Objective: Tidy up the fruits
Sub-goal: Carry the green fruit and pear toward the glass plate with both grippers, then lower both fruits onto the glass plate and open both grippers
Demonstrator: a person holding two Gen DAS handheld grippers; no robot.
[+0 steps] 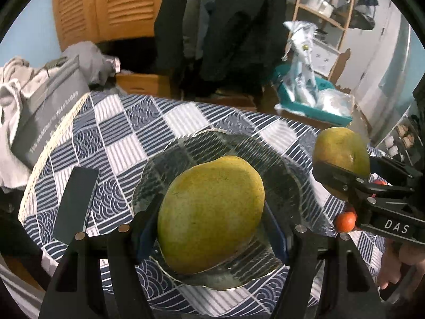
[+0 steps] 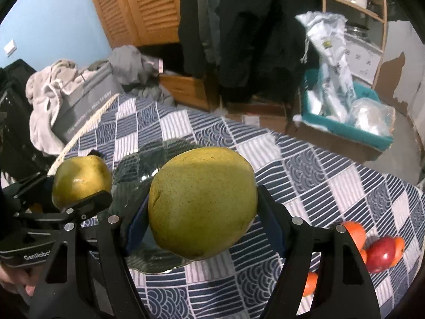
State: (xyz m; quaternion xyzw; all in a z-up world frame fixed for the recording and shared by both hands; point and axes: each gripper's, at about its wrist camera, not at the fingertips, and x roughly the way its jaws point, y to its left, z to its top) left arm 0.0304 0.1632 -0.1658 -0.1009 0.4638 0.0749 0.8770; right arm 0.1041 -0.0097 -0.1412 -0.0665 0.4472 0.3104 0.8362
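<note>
Mangoes (image 1: 209,212) are pinched in both grippers above a glass plate (image 1: 287,170) on the blue-checked tablecloth (image 1: 119,133).

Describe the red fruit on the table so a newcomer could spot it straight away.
Start at the table with the blue-and-white checked cloth and go to its near right edge, right of the mango held in the right gripper. A small cluster of fruit lies there on the cloth. The red fruit is the only dark red piece; the oranges around it are all orange.
</note>
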